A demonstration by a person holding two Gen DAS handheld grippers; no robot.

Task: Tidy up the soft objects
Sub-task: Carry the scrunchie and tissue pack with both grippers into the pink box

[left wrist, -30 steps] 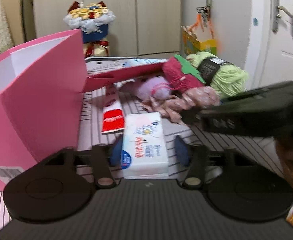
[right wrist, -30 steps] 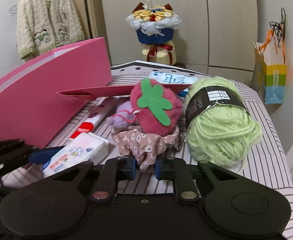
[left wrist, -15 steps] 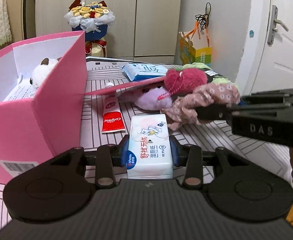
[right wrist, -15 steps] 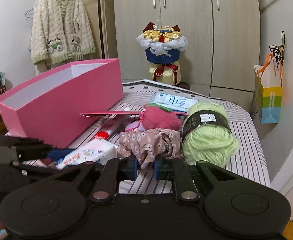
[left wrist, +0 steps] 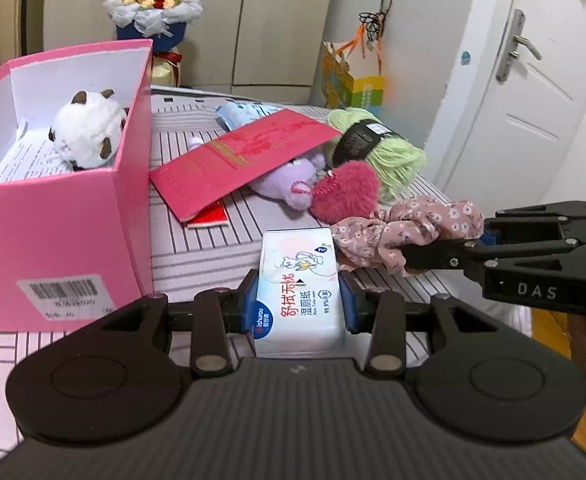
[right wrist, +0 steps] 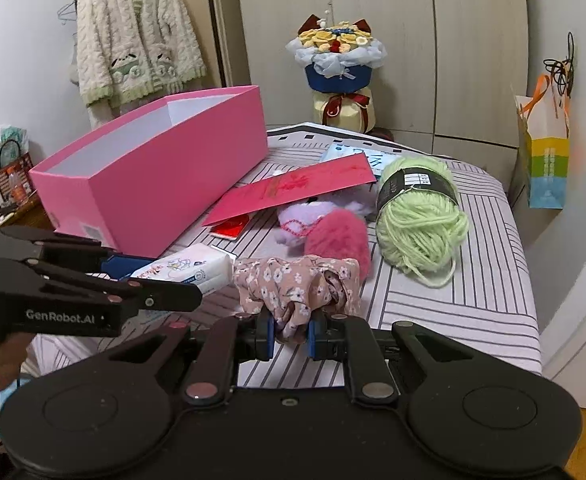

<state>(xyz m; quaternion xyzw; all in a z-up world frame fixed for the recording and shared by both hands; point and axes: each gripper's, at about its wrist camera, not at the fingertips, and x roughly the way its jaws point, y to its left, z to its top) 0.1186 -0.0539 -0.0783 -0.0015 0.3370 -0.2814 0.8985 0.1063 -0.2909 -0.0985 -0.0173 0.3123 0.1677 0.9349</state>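
Note:
My left gripper (left wrist: 299, 304) is shut on a white wet-wipes pack (left wrist: 299, 280), held above the striped table; the pack also shows in the right wrist view (right wrist: 189, 268). My right gripper (right wrist: 289, 334) is shut on a floral pink scrunchie (right wrist: 293, 284), lifted off the table; the scrunchie also shows in the left wrist view (left wrist: 405, 228). The open pink box (left wrist: 53, 216) stands at left with a white plush toy (left wrist: 87, 136) inside. A purple plush (right wrist: 313, 216), a fuzzy red plush (right wrist: 339, 240) and a green yarn ball (right wrist: 421, 216) lie on the table.
A red envelope (right wrist: 293, 190) leans over the purple plush, with a red tube under it (left wrist: 209, 218). A blue-white packet (right wrist: 353, 154) lies farther back. A flower bouquet (right wrist: 339, 68) stands behind the table. The table's right edge (right wrist: 529, 300) is close to the yarn.
Both grippers have risen with their loads: the wipes pack and the scrunchie are higher off the table. The view now looks down into the pink box.

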